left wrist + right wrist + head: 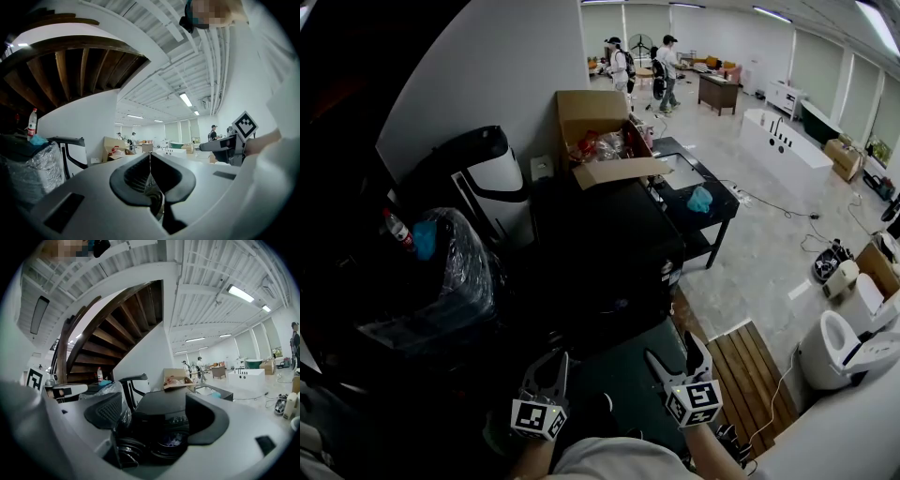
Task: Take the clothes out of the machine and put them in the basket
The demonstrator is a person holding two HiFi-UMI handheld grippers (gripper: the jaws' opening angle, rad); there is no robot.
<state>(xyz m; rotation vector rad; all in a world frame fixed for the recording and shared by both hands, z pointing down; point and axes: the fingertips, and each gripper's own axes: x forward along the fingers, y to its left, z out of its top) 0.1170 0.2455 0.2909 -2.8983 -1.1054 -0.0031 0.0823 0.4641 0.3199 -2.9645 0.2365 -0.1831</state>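
Black front-loading washing machine: bluish clothes inside, glimpsed through the round door; likely soft, limp, light, so pinch a bunched fold. Left tongs closed, empty. Right tongs open, empty.

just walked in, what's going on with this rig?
A person holds two grippers in front of a black washing machine. The left gripper is shut and empty. The right gripper is open and aimed at the machine's round door. Neither holds clothes, and no basket shows clearly.
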